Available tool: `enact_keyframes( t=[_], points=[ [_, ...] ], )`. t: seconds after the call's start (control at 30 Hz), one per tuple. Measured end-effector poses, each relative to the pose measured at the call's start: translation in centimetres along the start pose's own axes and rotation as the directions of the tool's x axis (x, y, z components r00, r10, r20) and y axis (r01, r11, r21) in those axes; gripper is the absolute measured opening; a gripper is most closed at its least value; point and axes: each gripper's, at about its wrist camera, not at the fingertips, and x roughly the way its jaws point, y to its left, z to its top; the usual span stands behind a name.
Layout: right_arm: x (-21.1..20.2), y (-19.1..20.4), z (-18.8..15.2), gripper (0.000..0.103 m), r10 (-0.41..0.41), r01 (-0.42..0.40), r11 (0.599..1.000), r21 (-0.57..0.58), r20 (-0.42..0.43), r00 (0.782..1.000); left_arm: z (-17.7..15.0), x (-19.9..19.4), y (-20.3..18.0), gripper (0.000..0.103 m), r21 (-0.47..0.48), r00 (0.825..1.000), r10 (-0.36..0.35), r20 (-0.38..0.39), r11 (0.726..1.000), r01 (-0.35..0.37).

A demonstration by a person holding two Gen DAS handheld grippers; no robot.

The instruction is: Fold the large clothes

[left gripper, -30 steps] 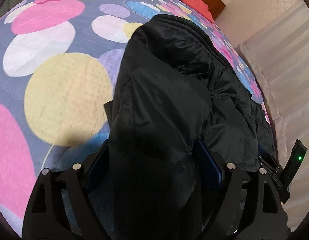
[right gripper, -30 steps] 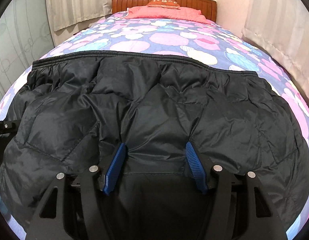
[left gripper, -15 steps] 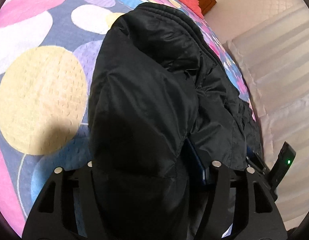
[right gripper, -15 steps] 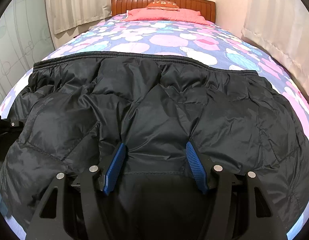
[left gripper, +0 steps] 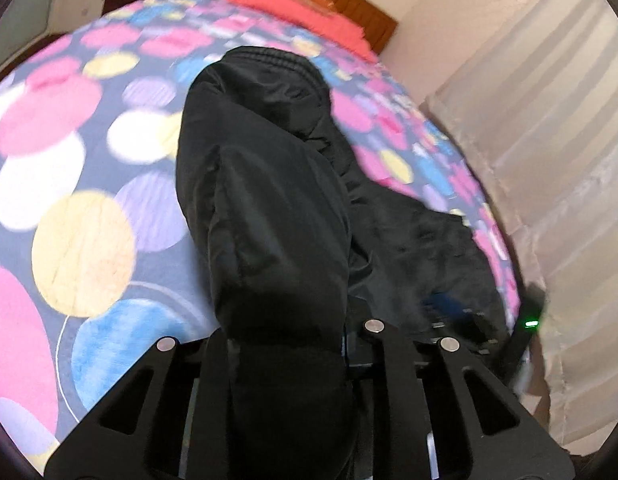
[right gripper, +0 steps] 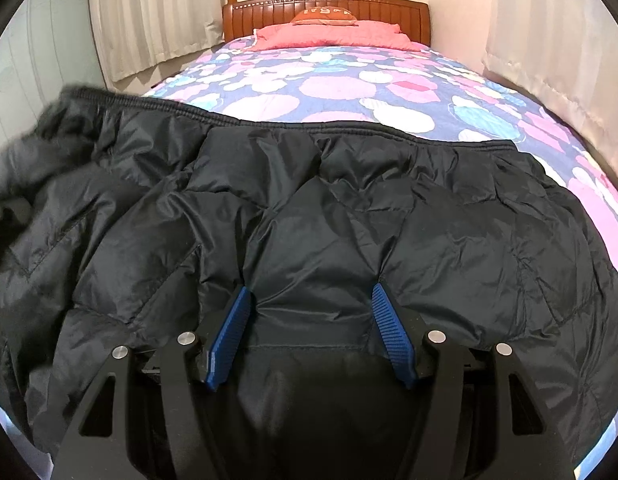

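Observation:
A black puffer jacket (right gripper: 349, 232) lies spread across the near end of the bed, its ribbed hem toward the headboard. My right gripper (right gripper: 311, 320) rests on its near edge; its blue pads (right gripper: 229, 332) stand apart with jacket fabric bunched between them. My left gripper (left gripper: 285, 336) holds the jacket's side edge (left gripper: 269, 208) lifted off the bed; black fabric drapes over the fingers and hides the pads. The other gripper shows dimly at the right in the left wrist view (left gripper: 449, 308).
The bed has a quilt with coloured circles (right gripper: 349, 84), a red pillow (right gripper: 329, 34) and a wooden headboard (right gripper: 325, 6). Curtains (right gripper: 157, 16) hang on the left and on the right (left gripper: 557, 168) close to the bed's side.
My left gripper has risen and swung with the jacket's side edge, lifting it higher; the jacket's left part is now raised and blurred in the right wrist view. The right gripper has stayed put.

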Motion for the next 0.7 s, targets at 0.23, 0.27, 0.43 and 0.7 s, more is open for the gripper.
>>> enact_keyframes(
  t=[0.23,0.27,0.43,0.7],
  points=[
    [-2.6,-2.6,0.2,0.063,0.012,-0.013,0.999,0.033,0.038,0.999,0.8,-1.0,-7.9,0.019,0.133,0.997,0.075,0.015,0.988,-0.076],
    [-3.3,-3.5,0.2,0.063,0.004,-0.006,0.999,0.04,0.051,0.999,0.7,-0.9,-8.8,0.019,0.146,0.996,0.087,0.017,0.985,-0.089],
    [-5.7,-7.6,-0.2,0.063,-0.03,0.025,0.997,0.071,0.078,0.996,0.8,0.3,-13.7,0.019,0.202,0.99,0.141,0.008,0.969,-0.14],
    [-7.5,-14.6,-2.3,0.063,-0.118,0.11,0.988,0.11,0.069,0.991,-0.9,4.4,-21.9,0.019,0.286,0.982,0.189,-0.015,0.942,-0.177]
  ],
)
